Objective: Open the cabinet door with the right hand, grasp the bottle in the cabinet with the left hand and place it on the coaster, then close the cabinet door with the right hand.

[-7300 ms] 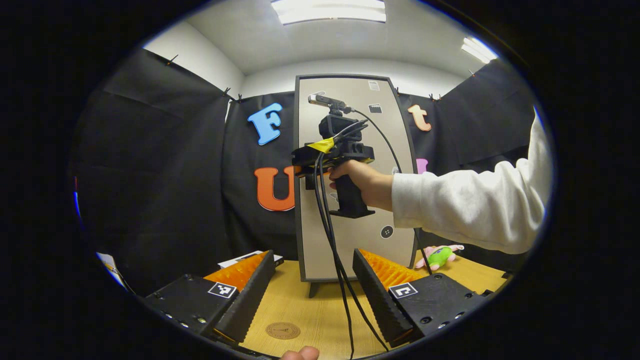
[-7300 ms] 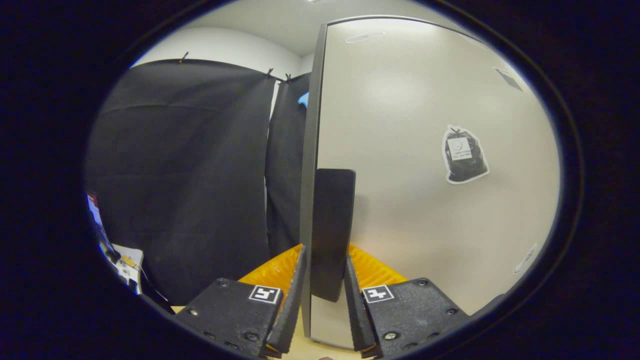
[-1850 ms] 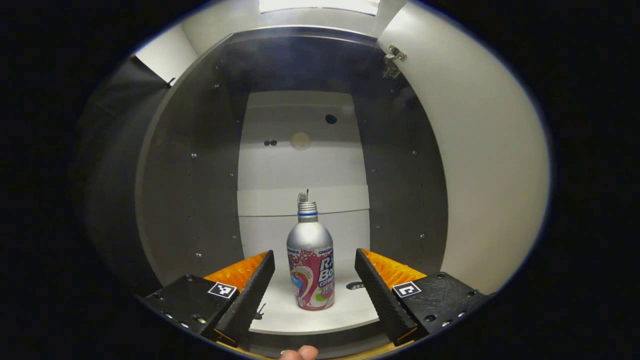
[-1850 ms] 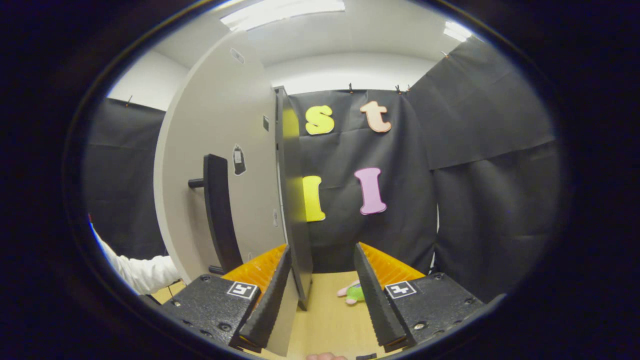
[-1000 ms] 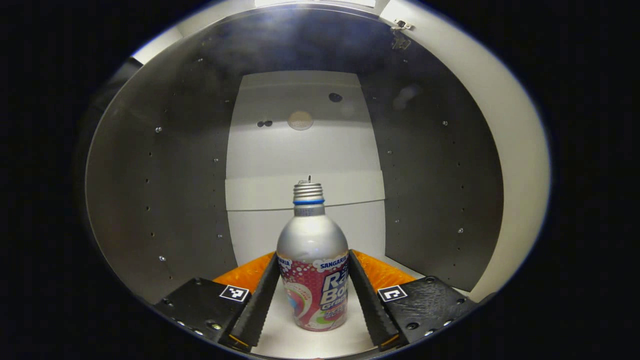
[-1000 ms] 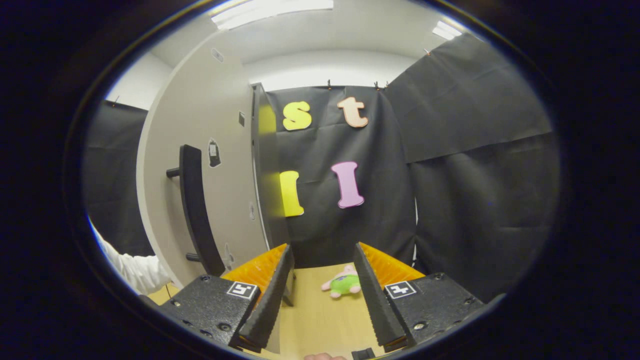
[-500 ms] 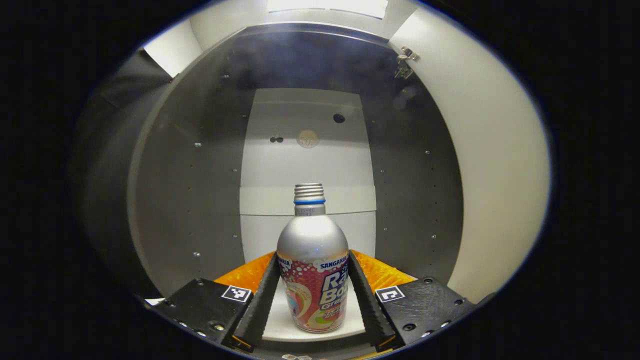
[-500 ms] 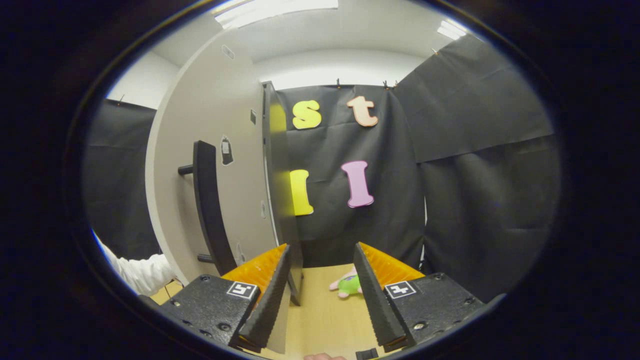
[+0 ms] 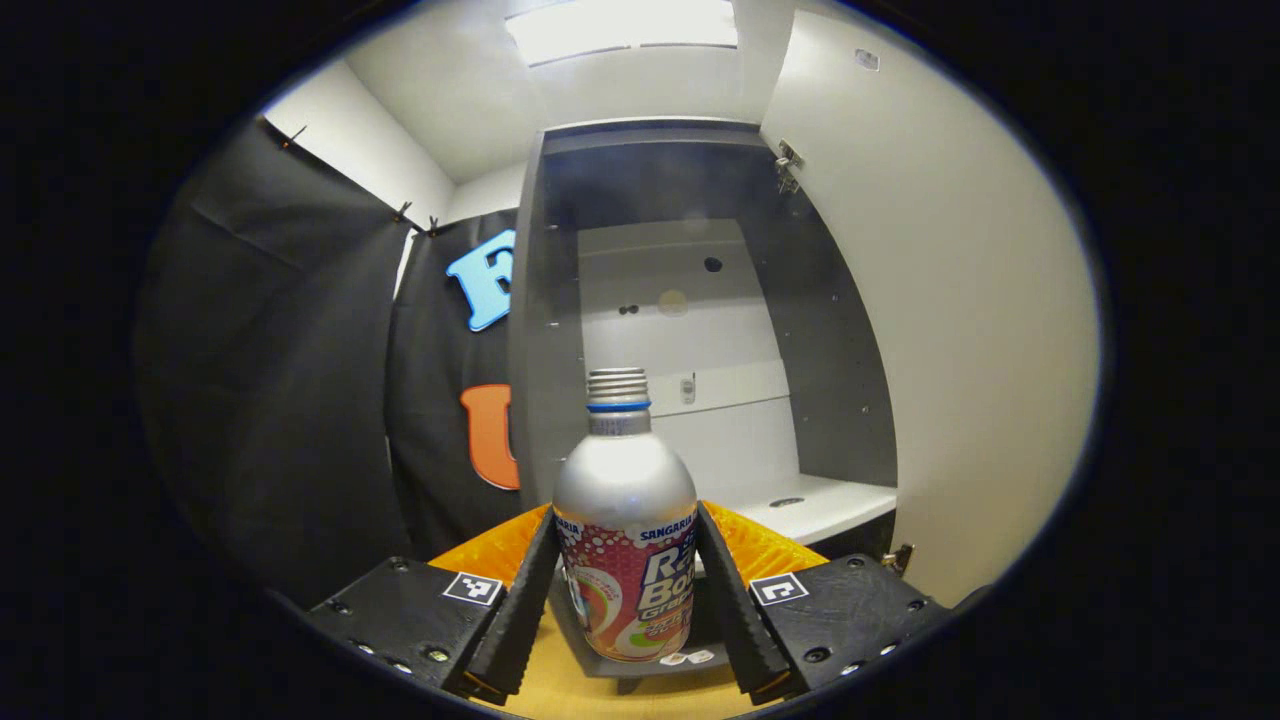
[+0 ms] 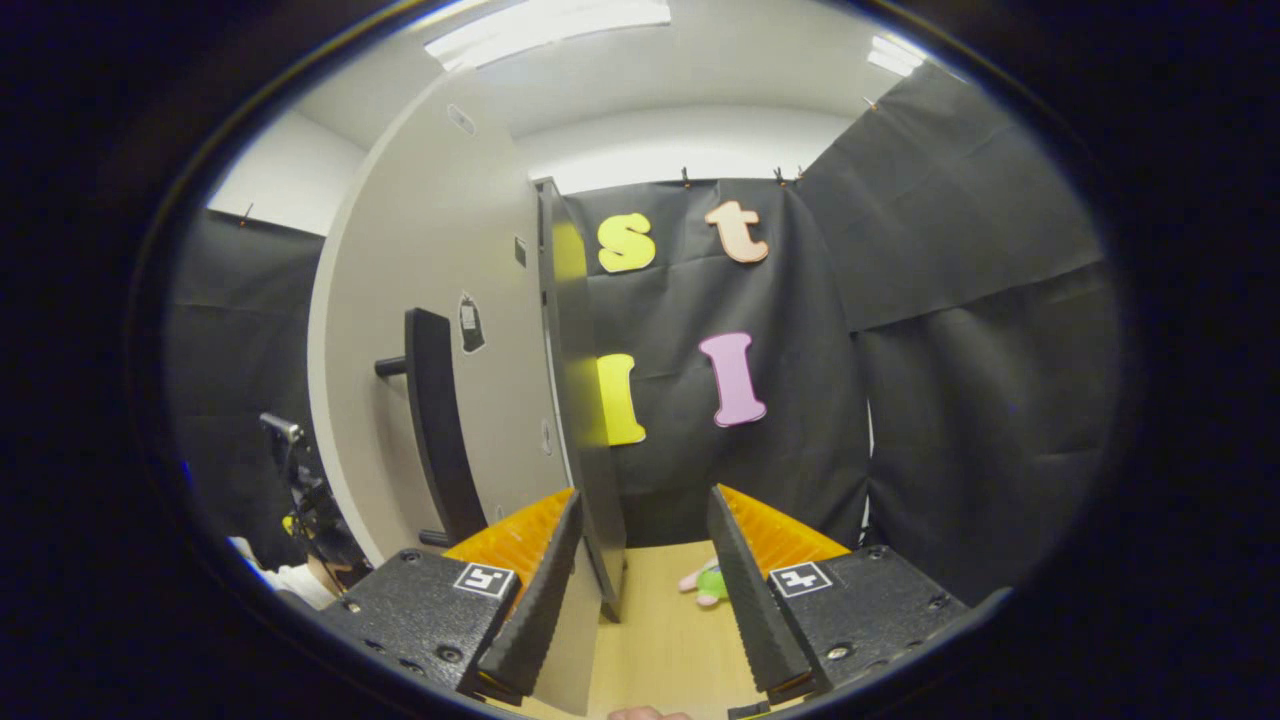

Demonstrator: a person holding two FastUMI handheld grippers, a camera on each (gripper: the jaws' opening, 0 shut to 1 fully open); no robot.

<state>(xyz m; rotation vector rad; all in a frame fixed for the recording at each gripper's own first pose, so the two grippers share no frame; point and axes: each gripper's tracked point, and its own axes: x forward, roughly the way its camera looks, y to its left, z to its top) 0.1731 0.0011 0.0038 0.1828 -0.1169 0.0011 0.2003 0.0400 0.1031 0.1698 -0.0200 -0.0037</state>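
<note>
A silver bottle (image 9: 625,490) with a red printed label and a screw cap stands upright between the fingers of my left gripper (image 9: 625,600), which is shut on its lower body. The bottle is held in front of the grey cabinet (image 9: 545,330), outside its opening, with the white shelf (image 9: 820,505) behind it. The beige cabinet door (image 9: 950,300) is swung open on the right. In the right gripper view the door (image 10: 440,300) with its black bar handle (image 10: 435,430) stands left of centre. My right gripper (image 10: 645,590) is open, and the door's free edge (image 10: 585,450) sits in the gap near its left finger.
A wooden table top (image 10: 660,640) lies below the right gripper, with a small green and pink plush toy (image 10: 708,582) farther back. Black cloth walls close the booth on all sides. A white sleeve (image 10: 290,580) and cables (image 10: 295,460) appear past the door at lower left.
My left gripper closed on the bottle inside the cabinet and has drawn it back out of the opening. The right gripper stays open by the door's edge, barely shifted.
</note>
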